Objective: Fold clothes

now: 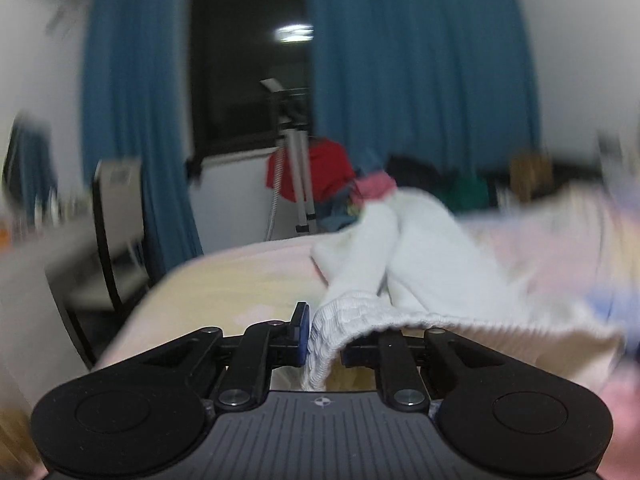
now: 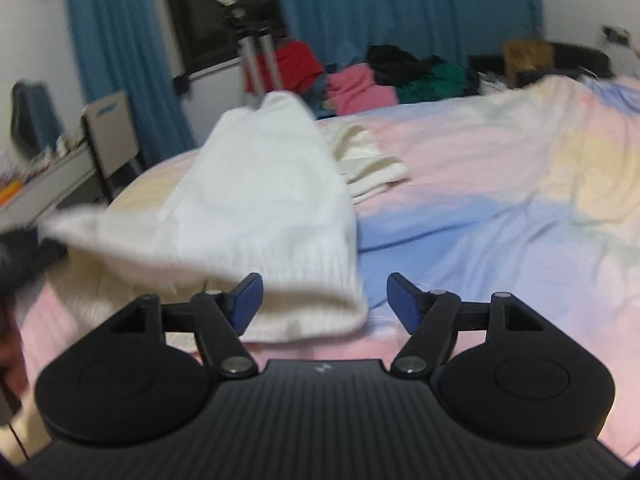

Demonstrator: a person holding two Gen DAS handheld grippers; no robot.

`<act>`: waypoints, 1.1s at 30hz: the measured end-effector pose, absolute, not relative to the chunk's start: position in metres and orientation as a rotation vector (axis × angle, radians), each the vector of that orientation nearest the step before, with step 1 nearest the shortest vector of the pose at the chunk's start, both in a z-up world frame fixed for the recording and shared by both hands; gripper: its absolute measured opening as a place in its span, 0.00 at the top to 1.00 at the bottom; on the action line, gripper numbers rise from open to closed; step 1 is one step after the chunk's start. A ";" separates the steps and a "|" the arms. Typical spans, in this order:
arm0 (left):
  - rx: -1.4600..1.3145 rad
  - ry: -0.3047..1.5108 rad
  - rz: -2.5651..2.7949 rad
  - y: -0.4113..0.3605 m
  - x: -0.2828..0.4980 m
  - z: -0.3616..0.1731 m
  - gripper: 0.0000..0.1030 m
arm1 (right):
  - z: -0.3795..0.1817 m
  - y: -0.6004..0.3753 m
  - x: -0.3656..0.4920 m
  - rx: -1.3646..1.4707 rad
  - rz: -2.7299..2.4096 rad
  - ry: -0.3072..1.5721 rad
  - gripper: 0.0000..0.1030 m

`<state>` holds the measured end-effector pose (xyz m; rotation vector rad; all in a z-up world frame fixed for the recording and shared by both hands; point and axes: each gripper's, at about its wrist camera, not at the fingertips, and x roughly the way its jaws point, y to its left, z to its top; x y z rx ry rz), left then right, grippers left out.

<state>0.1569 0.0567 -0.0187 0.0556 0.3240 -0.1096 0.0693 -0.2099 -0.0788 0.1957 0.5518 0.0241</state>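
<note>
- Blue curtains point(image 1: 420, 80) frame a dark window point(image 1: 248, 60) in the left wrist view, with a tripod point(image 1: 298, 176) and a heap of coloured clothes point(image 1: 316, 176) beyond a bed point(image 1: 224, 280) under a pastel sheet; much of the picture is blurred.
- Pointing slightly downward over the near edge of the bed, the left hand-held gripper point(image 1: 324, 340) has its jaws drawn close and pinches the ribbed hem of a white knitted garment point(image 1: 420, 256), which trails away across the sheet.
- No writing can be read in this view.
- Pastel pink, blue and yellow bedding point(image 2: 500, 200) fills the right wrist view, with the same curtains point(image 2: 400, 4), tripod point(image 2: 256, 48) and clothes pile point(image 2: 360, 84) behind, and a brown cardboard box point(image 2: 524, 56) whose marking is too blurred to read.
- Tilted downward, the right hand-held gripper point(image 2: 324, 300) stands spread wide; the garment's point(image 2: 256, 208) ribbed hem lies between its blue pads point(image 2: 248, 300), ungripped.
- Lifted at its left edge, the garment drapes over the bed, a second pale folded item point(image 2: 368, 160) just behind it.
</note>
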 end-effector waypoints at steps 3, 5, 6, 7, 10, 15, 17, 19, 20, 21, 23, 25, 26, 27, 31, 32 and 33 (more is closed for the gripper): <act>-0.069 0.371 -0.077 0.083 0.166 -0.019 0.85 | -0.090 -0.191 0.083 0.133 0.032 0.592 0.32; -0.089 0.405 -0.055 0.094 0.173 -0.023 0.85 | -0.092 -0.188 0.092 0.149 0.022 0.566 0.32; -0.086 0.415 -0.049 0.098 0.177 -0.025 0.85 | -0.093 -0.187 0.096 0.157 0.018 0.553 0.32; -0.073 0.420 -0.049 0.101 0.178 -0.027 0.85 | -0.094 -0.186 0.101 0.164 0.013 0.539 0.32; -0.003 0.427 -0.063 0.111 0.166 -0.027 0.84 | -0.096 -0.186 0.112 0.173 0.032 0.531 0.33; 0.087 0.407 -0.083 0.097 0.149 -0.038 0.82 | -0.103 -0.186 0.115 0.154 -0.003 0.610 0.77; 0.108 0.381 -0.092 0.090 0.145 -0.040 0.83 | -0.094 -0.186 0.107 0.125 -0.047 0.577 0.82; 0.099 0.344 -0.122 0.086 0.138 -0.034 0.84 | -0.078 -0.183 0.093 0.054 -0.118 0.488 0.83; 0.093 0.327 -0.136 0.085 0.135 -0.031 0.84 | -0.070 -0.182 0.084 0.021 -0.154 0.434 0.84; 0.091 0.321 -0.146 0.083 0.131 -0.028 0.84 | -0.061 -0.182 0.075 -0.011 -0.191 0.380 0.84; 0.115 0.338 -0.159 0.074 0.123 -0.026 0.84 | -0.052 -0.185 0.065 -0.076 -0.276 0.324 0.84; 0.190 0.404 -0.155 0.062 0.121 -0.035 0.84 | -0.067 -0.197 0.071 -0.055 -0.271 0.443 0.84; 0.235 0.460 -0.153 0.056 0.122 -0.043 0.84 | -0.076 -0.203 0.075 -0.038 -0.260 0.515 0.84; 0.286 0.514 -0.149 0.051 0.124 -0.053 0.84 | -0.084 -0.209 0.079 -0.020 -0.248 0.587 0.84; 0.481 0.622 -0.131 0.038 0.129 -0.088 0.81 | -0.104 -0.217 0.085 0.050 -0.195 0.744 0.85; 0.514 0.613 -0.127 0.037 0.128 -0.092 0.79 | -0.101 -0.216 0.084 0.054 -0.189 0.734 0.85; 0.527 0.601 -0.129 0.037 0.126 -0.093 0.75 | -0.098 -0.216 0.082 0.068 -0.179 0.723 0.85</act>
